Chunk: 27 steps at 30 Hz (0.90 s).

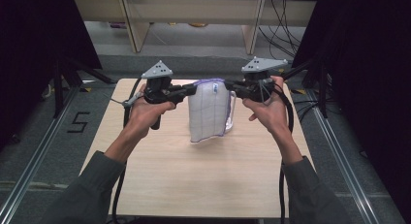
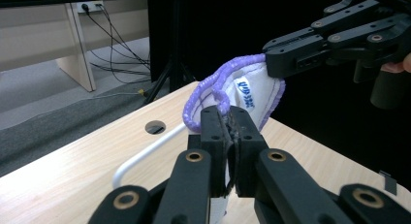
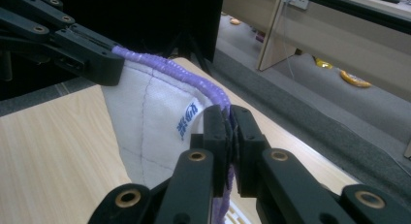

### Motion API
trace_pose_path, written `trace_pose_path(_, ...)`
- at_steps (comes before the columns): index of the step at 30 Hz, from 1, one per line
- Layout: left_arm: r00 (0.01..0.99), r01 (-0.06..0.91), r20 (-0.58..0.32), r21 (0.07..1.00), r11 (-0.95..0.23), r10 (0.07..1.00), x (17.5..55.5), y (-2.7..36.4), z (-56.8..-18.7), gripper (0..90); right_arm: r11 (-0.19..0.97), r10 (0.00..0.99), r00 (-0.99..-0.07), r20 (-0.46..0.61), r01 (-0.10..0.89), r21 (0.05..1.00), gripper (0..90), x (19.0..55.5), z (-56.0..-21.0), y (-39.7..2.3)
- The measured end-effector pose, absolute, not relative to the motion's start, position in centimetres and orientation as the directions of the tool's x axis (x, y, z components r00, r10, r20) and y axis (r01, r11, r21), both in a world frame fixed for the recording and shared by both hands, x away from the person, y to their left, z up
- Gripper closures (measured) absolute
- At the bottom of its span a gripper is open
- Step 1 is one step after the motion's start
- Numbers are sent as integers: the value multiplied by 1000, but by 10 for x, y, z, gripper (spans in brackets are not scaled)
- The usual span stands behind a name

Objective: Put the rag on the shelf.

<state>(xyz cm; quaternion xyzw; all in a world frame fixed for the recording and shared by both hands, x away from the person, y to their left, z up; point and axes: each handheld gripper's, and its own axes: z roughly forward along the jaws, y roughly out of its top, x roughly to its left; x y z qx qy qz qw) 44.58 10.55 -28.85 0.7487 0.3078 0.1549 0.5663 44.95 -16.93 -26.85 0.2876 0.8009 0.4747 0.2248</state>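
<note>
Two grippers clamped on cloth | left gripper and right gripper each pinch a top corner of white purple-edged cloth | hanging above table, beside white rack | lifted; placing remains, likely.

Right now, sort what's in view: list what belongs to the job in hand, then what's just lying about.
In the job:
- white cloth with purple edging, hanging above the table
- left gripper, shut on its top edge
- right gripper, shut on the same edge

Lying about:
- white hanger on the table
- cables on the floor
- wooden furniture behind
</note>
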Motion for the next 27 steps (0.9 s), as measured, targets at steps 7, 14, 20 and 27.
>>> trace_pose_path(7, 746, 291, -122, 944, -156, 655, 460, 106, -274, 860, 375, 693, -715, -93, 248, 893, 865, 464, -254, -172)
trace_pose_path(14, 729, 282, -105, 947, -157, 676, 478, 97, -259, 858, 354, 711, -697, -87, 249, 901, 865, 474, -241, -174)
trace_pose_path(20, 723, 280, -137, 954, -106, 677, 492, 94, -251, 858, 326, 732, -676, -82, 243, 914, 864, 488, -229, -178)
trace_pose_path(27, 692, 277, -126, 956, -100, 711, 507, 93, -236, 857, 291, 743, -667, -58, 244, 925, 864, 502, -221, -177)
